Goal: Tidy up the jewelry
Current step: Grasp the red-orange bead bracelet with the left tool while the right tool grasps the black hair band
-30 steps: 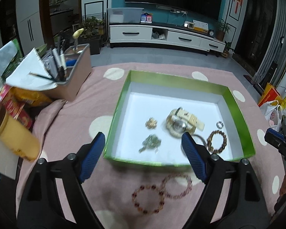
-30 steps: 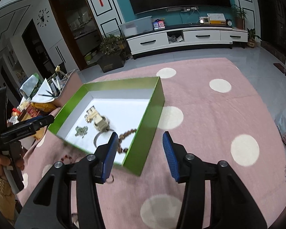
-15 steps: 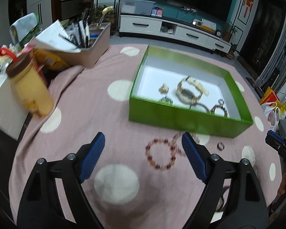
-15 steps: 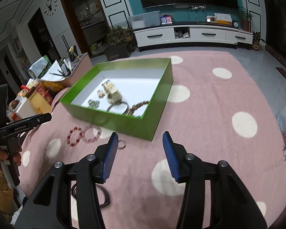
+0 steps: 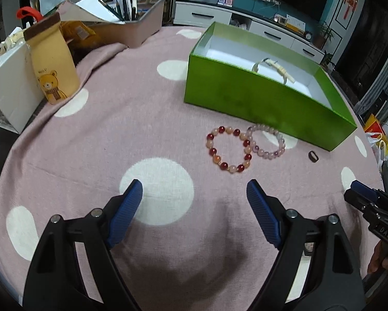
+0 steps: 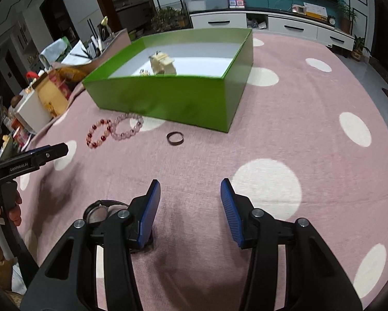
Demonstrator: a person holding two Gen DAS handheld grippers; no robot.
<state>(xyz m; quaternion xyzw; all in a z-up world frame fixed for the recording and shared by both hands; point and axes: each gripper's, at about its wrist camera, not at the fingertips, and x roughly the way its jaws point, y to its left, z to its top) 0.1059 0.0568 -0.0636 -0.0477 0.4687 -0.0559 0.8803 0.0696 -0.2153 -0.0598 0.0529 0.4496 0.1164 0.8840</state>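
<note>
A green box (image 5: 261, 101) (image 6: 173, 98) with a white floor stands on the pink dotted cloth; a cream watch (image 5: 276, 68) (image 6: 162, 63) shows inside it. A red and peach bead bracelet (image 5: 228, 149) (image 6: 98, 133) touches a pale pink one (image 5: 267, 141) (image 6: 126, 127) in front of the box. A small dark ring (image 5: 313, 156) (image 6: 175, 138) lies to their right. My left gripper (image 5: 194, 207) is open and empty, low over the cloth before the bracelets. My right gripper (image 6: 190, 202) is open and empty. A dark watch (image 6: 100, 211) lies by its left finger.
A yellow bear-print jar (image 5: 52, 59), a white box (image 5: 10, 88) and a pen-filled tray (image 5: 131, 26) crowd the table's left side. A white TV cabinet (image 6: 271, 26) stands at the back. Bags (image 5: 382, 140) sit beyond the right edge.
Both grippers have pulled back from the box and dropped lower, so the box's inside is now mostly hidden. The bracelets and ring now lie ahead of the fingers. Both stay open.
</note>
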